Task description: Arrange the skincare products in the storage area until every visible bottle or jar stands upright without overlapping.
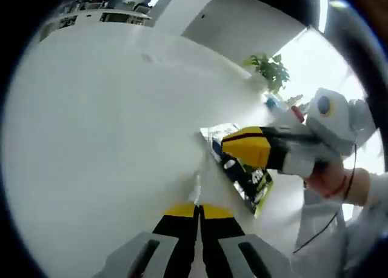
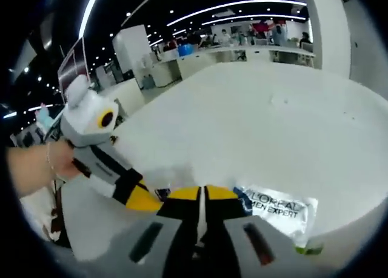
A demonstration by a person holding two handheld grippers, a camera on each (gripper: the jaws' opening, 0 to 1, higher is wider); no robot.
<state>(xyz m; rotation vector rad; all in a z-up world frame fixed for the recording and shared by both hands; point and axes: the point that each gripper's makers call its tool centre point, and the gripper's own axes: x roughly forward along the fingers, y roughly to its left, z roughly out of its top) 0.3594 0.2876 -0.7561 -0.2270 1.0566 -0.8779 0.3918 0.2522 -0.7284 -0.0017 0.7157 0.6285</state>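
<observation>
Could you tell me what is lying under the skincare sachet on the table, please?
The sachet lies flat on the bare white table, near its edge. Whatever is beneath it is covered. The right gripper is at the sachet's end, hiding that part.

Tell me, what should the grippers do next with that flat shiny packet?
Probably open the right gripper above the flat white-and-black L'Oreal sachet lying on the white table. Both it and the left gripper look shut, so neither can grip it yet.
</observation>
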